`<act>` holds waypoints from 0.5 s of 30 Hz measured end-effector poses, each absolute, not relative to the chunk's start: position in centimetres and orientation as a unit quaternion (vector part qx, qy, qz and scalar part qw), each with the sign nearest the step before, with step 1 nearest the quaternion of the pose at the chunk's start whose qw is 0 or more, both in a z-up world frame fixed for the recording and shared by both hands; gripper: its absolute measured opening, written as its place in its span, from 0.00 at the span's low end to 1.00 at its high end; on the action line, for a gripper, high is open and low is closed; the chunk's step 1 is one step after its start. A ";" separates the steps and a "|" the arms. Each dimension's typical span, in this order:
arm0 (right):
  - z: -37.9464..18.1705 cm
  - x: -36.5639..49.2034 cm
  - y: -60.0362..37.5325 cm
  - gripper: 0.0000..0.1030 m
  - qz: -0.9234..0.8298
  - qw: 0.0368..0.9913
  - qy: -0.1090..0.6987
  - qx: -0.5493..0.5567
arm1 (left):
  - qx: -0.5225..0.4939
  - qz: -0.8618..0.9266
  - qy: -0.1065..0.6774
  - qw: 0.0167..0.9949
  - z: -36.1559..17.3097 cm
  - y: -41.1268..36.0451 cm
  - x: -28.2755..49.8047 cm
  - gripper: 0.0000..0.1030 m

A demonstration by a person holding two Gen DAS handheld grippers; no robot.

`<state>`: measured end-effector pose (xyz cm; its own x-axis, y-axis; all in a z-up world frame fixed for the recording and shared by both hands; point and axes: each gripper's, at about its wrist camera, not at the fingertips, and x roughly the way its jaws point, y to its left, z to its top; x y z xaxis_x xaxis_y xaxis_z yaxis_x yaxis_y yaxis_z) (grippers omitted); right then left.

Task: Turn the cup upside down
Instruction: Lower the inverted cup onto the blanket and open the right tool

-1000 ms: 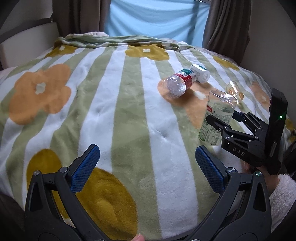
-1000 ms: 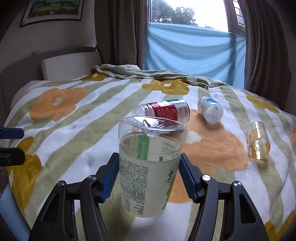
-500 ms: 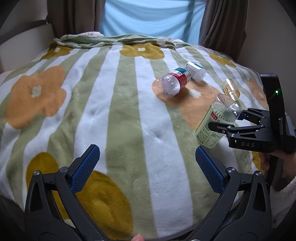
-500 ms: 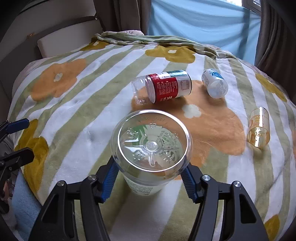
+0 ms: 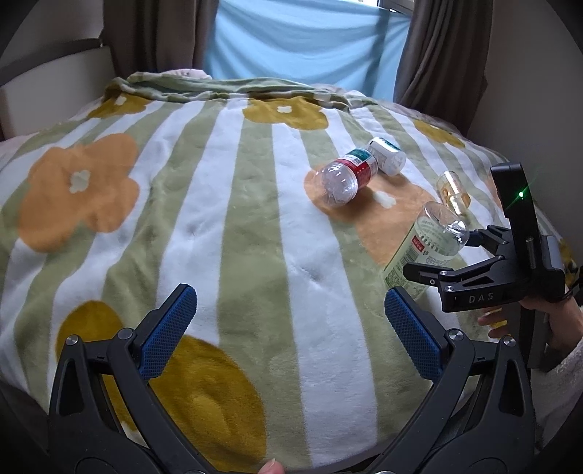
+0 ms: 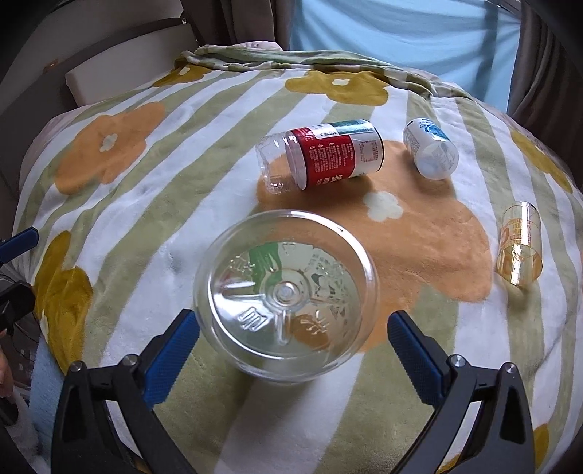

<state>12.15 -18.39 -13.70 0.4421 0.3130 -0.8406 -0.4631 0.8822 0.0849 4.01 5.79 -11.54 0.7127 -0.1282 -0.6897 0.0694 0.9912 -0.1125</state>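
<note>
- My right gripper point(image 6: 293, 344): blue-padded fingers point(image 6: 171, 352) spread wide, a clear gap on each side between the pads and the cup. Nothing pinched.
- Clear plastic cup with a pale green printed label point(image 6: 286, 293): seen from my right wrist camera, its moulded base faces the lens, filling the space just ahead of and between my right fingers. It rests on the striped fleece blanket with orange and mustard flowers point(image 6: 145, 204).
- From my left wrist camera the same cup point(image 5: 424, 248) sits at about 3 o'clock, base uppermost and leaning towards the right gripper point(image 5: 437, 260), mouth end down at the blanket point(image 5: 233, 226). Whether the mouth rim sits flat I cannot tell; my left finger hides it.
- My left gripper point(image 5: 289, 322): fingers point(image 5: 169, 330) wide apart over bare blanket at 6 o'clock, holding nothing, well apart from the cup.
- Clear plastic bottle with a red and green label point(image 6: 322, 156): lying on its side at 12 o'clock from the cup, on an orange flower patch.
- Small white bottle with blue print point(image 6: 430, 147): lying at about 1 o'clock, just beside the labelled bottle's end; touching or not, I cannot tell.
- Small amber-tinted clear cup point(image 6: 519, 242): lying on its side at 3 o'clock, well apart from the others.
- Light blue cloth point(image 6: 393, 32) hangs behind the bed between brown curtains point(image 6: 233, 22).
</note>
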 end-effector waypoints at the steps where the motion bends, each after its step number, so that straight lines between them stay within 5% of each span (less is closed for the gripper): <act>1: -13.7 12.1 -18.3 1.00 0.231 0.845 0.475 -0.081 | -0.038 -0.053 0.375 0.925 -11.5 5.7 4.0 1.00; 15: -9.1 9.9 -20.9 1.00 0.235 0.868 0.434 -0.058 | -0.005 -0.073 0.337 0.939 -7.7 3.2 3.6 1.00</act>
